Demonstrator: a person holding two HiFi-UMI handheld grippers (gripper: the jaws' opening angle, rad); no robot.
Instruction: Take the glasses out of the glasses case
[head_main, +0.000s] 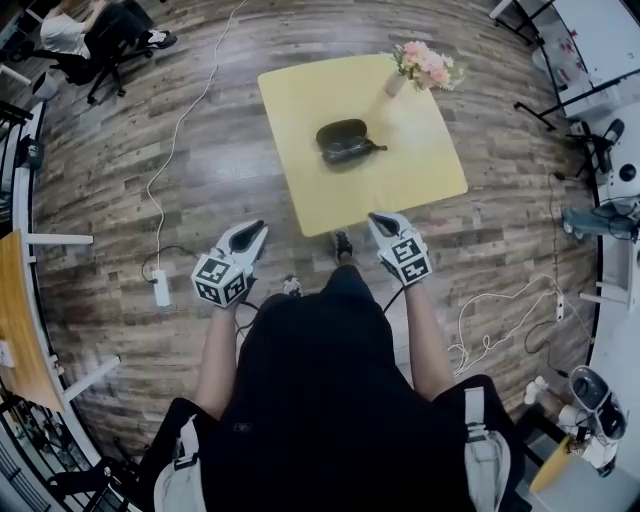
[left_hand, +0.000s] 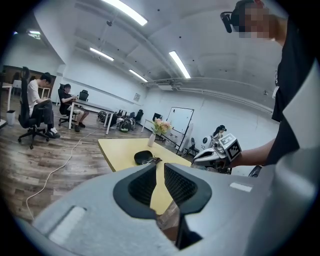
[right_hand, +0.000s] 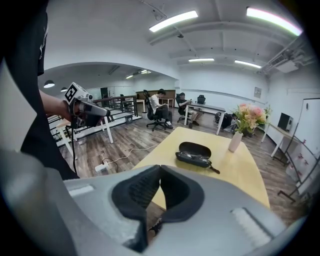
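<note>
Glasses (right_hand: 193, 157) in case (right_hand: 196, 148): detail too small.

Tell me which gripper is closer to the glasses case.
Right. The right gripper hovers at the near edge of the table, facing the glasses case. The left gripper hangs farther off, beyond the table's near-left corner, over the floor.

You're holding two grippers, one left gripper (head_main: 261, 227) and one right gripper (head_main: 372, 217). You've got one table (head_main: 300, 110), one glasses case (head_main: 341, 132), one pair of glasses (right_hand: 192, 157), one vase (head_main: 396, 84) of flowers (head_main: 428, 65), and two seated people (left_hand: 36, 102).
</note>
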